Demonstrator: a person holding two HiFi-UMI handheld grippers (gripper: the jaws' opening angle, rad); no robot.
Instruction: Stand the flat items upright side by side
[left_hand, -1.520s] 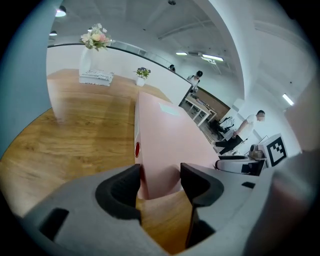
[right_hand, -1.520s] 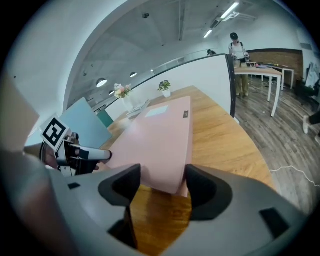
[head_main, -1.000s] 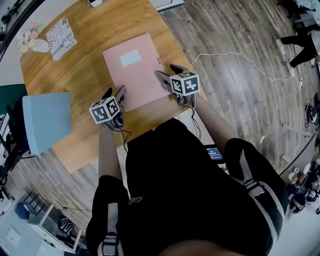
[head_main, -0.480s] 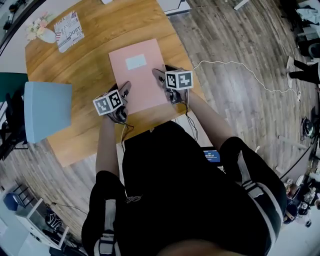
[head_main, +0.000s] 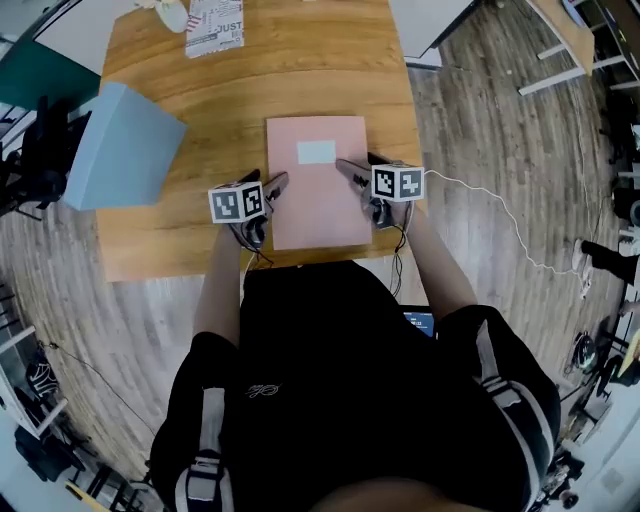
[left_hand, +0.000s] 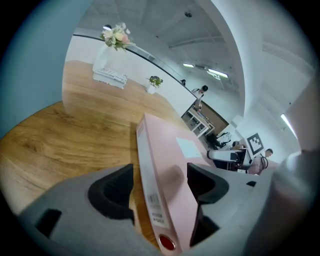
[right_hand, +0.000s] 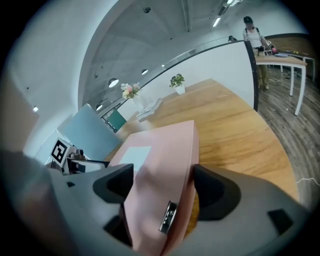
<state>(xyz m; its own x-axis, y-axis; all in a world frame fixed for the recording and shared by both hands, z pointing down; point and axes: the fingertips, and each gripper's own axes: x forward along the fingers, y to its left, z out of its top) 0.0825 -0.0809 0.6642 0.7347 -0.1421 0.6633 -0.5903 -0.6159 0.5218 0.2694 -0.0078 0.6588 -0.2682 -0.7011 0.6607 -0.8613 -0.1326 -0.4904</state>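
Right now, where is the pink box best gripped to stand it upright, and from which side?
Grip the pink box by its two long edges near the person's end, from each side. It lies flat on the table, so its thin sides fit jaws; lifting there should tip it upright.

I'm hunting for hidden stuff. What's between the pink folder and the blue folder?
Nothing but bare wooden table lies between the pink folder and the blue folder; the head view shows it.
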